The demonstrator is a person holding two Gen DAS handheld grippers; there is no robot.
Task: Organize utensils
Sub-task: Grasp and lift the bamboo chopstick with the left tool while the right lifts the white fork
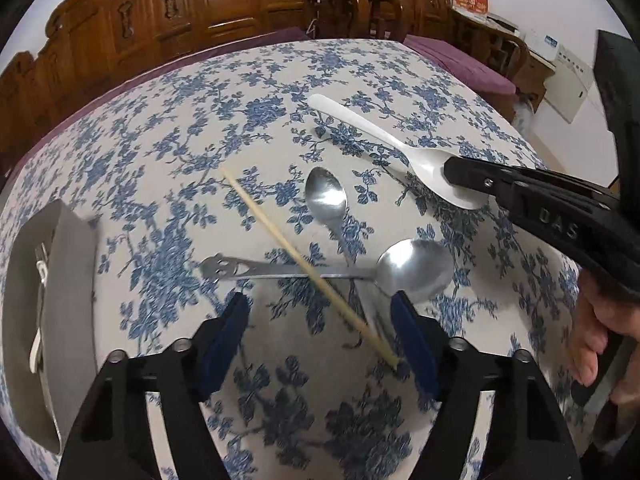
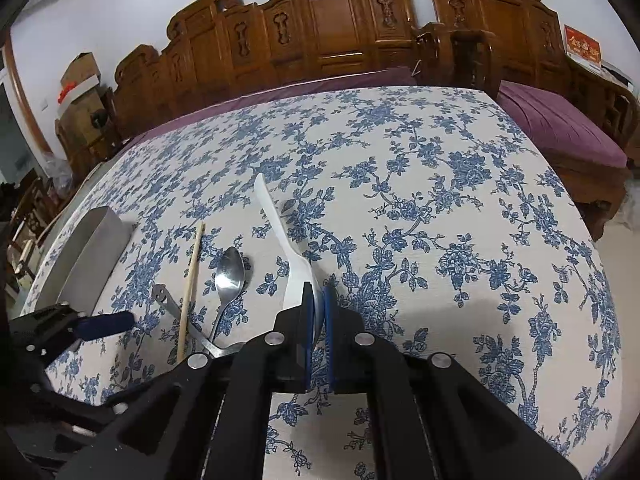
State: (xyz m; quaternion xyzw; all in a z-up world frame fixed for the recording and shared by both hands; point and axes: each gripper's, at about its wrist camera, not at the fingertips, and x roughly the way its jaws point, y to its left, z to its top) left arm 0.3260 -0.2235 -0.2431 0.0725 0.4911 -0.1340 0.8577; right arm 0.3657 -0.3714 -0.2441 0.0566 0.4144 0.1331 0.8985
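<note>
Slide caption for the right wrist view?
Right hand-held gripper pinches the white spoon by its bowl on the floral tablecloth.

A white cloth with blue flowers covers the tabletop (image 2: 440, 208). On it lie a white spoon (image 2: 280, 232), two silver spoons (image 1: 326, 196) (image 1: 416, 270) and a pale wooden chopstick (image 1: 280, 236). At the left edge stands a grey box (image 2: 92, 248); carved brown wooden benches (image 2: 320, 32) with purple cushions (image 2: 560, 128) fill the top.

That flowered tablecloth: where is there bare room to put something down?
The tablecloth lies bare right of the white spoon held in the right gripper, and beyond it toward the wooden bench. It is crowded between that spoon and the grey tray: two metal spoons and a chopstick overlap.
</note>
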